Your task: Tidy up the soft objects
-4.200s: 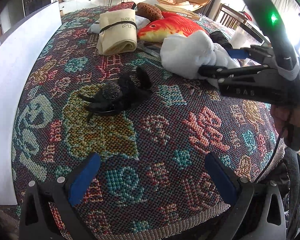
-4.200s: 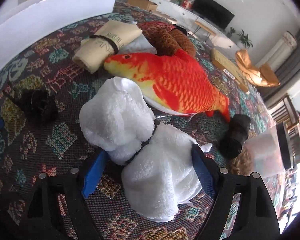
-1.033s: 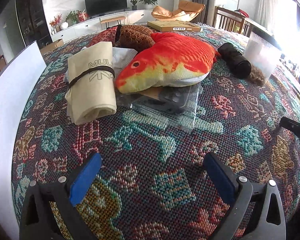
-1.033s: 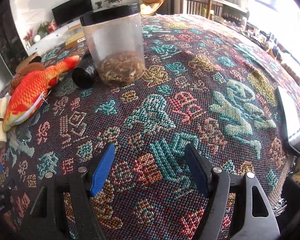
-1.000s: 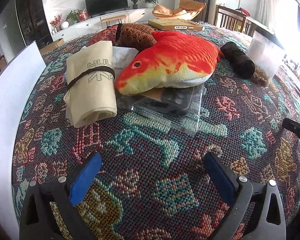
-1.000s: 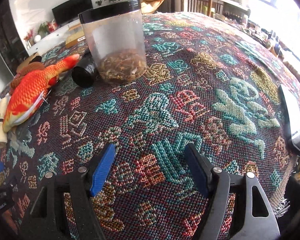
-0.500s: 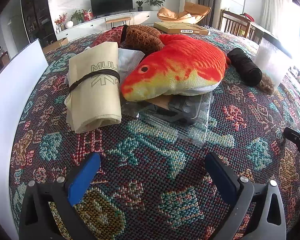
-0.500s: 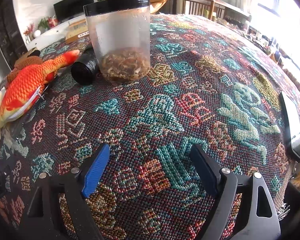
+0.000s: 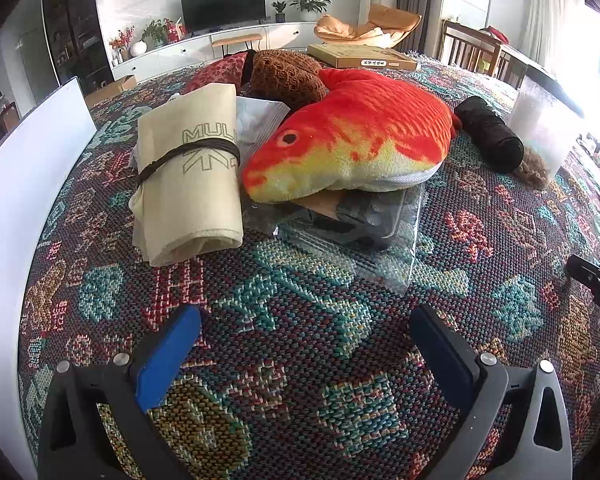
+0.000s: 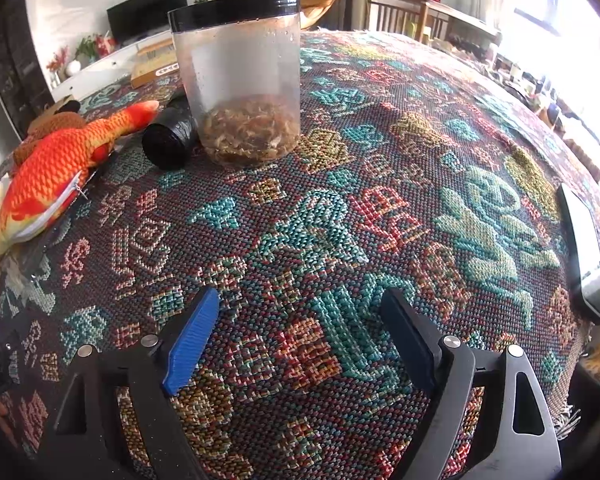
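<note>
Left gripper [image 9: 306, 344] and right gripper [image 10: 298, 330] both spread, empty; white plush towel gone from view, orange plush fish [image 9: 352, 140] next

Low tabletop views — shared plush fish [image 9: 352, 136]

We see bright daylight entering from right-side windows [image 10: 572, 12], blown out to white glare. We note strong fisheye bending, dark vignette at corners. Woven cloth [image 9: 300, 320] sharp; far room softer. Soft shadows under plush fish [image 9: 352, 144].
</note>
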